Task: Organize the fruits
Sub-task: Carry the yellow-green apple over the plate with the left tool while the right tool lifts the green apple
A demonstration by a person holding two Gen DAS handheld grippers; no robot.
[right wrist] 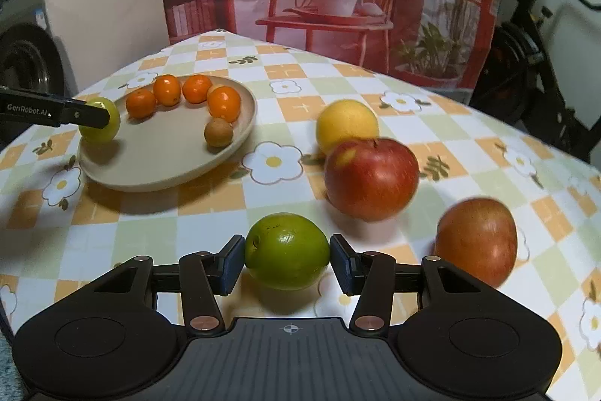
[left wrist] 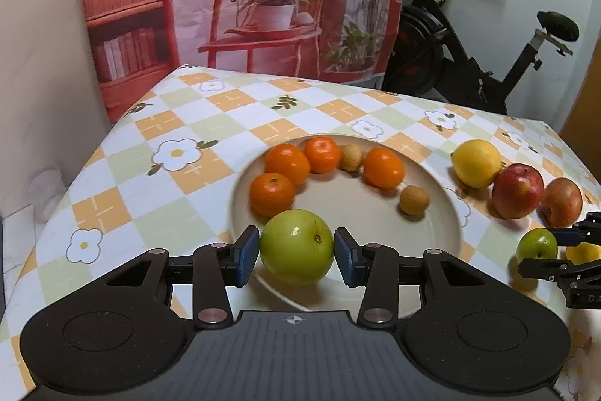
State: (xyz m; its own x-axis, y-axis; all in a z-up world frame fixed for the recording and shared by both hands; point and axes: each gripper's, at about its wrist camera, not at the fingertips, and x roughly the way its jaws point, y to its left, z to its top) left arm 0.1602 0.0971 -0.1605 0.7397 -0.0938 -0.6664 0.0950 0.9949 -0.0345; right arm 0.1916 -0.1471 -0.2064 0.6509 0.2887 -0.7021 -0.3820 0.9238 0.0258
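My left gripper (left wrist: 296, 256) is shut on a green fruit (left wrist: 296, 246) just above the near rim of the beige plate (left wrist: 432, 232). The plate holds several oranges (left wrist: 272, 193) and two small brown fruits (left wrist: 414, 200). My right gripper (right wrist: 287, 260) is shut on a second green fruit (right wrist: 287, 250) low over the tablecloth; it also shows in the left wrist view (left wrist: 536, 245). To the right of the plate lie a lemon (right wrist: 346, 126), a red apple (right wrist: 371, 178) and a second reddish apple (right wrist: 476, 239).
The table has a checked flower tablecloth (right wrist: 157, 232). A printed backdrop hangs behind it. An exercise bike (left wrist: 469, 47) stands beyond the far right corner. Another yellow fruit (left wrist: 584, 252) sits behind the right gripper in the left wrist view.
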